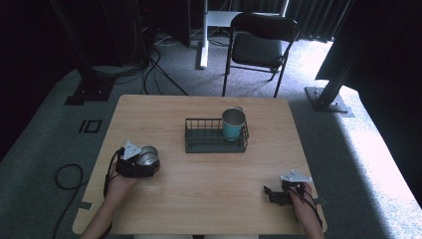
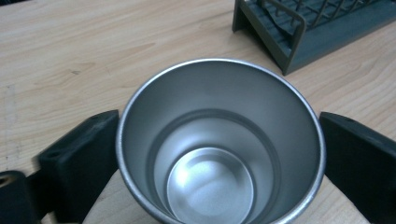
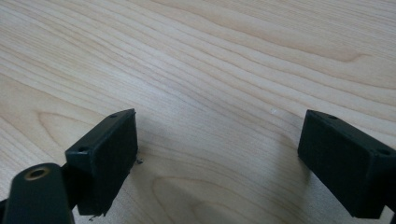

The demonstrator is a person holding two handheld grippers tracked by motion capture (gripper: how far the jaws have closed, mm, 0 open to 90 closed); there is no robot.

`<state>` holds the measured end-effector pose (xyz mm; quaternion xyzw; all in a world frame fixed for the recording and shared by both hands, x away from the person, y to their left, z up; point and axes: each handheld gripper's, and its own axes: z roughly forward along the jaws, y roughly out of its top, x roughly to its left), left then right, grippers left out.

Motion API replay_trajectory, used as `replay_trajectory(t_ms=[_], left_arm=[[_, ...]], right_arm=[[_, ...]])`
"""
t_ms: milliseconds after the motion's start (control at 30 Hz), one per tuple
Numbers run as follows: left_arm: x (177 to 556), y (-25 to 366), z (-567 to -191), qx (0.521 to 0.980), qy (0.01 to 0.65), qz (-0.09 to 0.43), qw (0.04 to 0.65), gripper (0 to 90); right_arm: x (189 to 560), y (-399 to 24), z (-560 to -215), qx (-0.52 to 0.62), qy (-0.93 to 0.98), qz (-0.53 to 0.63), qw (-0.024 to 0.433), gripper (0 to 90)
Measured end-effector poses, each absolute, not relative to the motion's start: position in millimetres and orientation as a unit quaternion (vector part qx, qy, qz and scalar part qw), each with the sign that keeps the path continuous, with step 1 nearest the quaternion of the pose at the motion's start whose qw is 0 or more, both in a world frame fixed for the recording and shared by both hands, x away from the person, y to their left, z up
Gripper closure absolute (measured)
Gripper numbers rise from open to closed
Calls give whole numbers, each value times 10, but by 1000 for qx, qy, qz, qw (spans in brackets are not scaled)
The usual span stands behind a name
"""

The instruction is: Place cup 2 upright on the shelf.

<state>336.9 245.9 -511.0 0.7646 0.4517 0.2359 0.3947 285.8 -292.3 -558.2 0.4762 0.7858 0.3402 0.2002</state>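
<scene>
Dim room, grey carpet, a folding chair (image 1: 259, 42) at twelve o'clock beyond the pale wooden surface (image 1: 199, 189). On that surface a dark wire rack (image 1: 215, 137) sits just past centre, toward one o'clock, with a teal cup (image 1: 233, 124) standing upright in its right end. The thing in hand is a steel cup (image 1: 148, 156) at about nine o'clock from the centre, well apart from the rack, standing upright with its mouth up. The left gripper (image 1: 142, 162) has its black fingers (image 2: 81, 161) set on either side of the cup's wall just below the rim; in the left gripper view the pads sit tight against the metal at both flanks, so I read it as clasped on the steel cup (image 2: 219, 144), which looks empty. The right gripper (image 1: 278, 195) rests at about four o'clock near the surface's front edge, its fingers (image 3: 107, 158) spread apart with only bare wood between them, released. As for handling, the cup looks like thin stainless steel: light, stiff, not fragile, but smooth and slightly tapered, so it could slide down through the pads if squeezed too softly or tip if lifted off-centre. The best hold is probably where it is now, across the widest part near the rim, pads opposite each other, and the cup kept upright on the way to the rack's free left side.
</scene>
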Motion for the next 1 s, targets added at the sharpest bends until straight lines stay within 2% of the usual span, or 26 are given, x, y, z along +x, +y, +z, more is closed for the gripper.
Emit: replay_trajectory(t_ms=[33,67,500,1000], left_arm=[[3364,2453,-5113,766,449,241,392,131],[3360,2450,-5110,766,448,243,391,135],[3376,2415,-5041,766,451,239,390,141],[3426,2394,-4715,762,444,233,410,141]], right_arm=[[2858,-2923,-5582,476,786,340,200,116],[2858,-2924,-5582,476,786,340,200,116],[2858,-2923,-5582,476,786,340,200,115],[2857,-2922,-5582,476,786,340,200,115]])
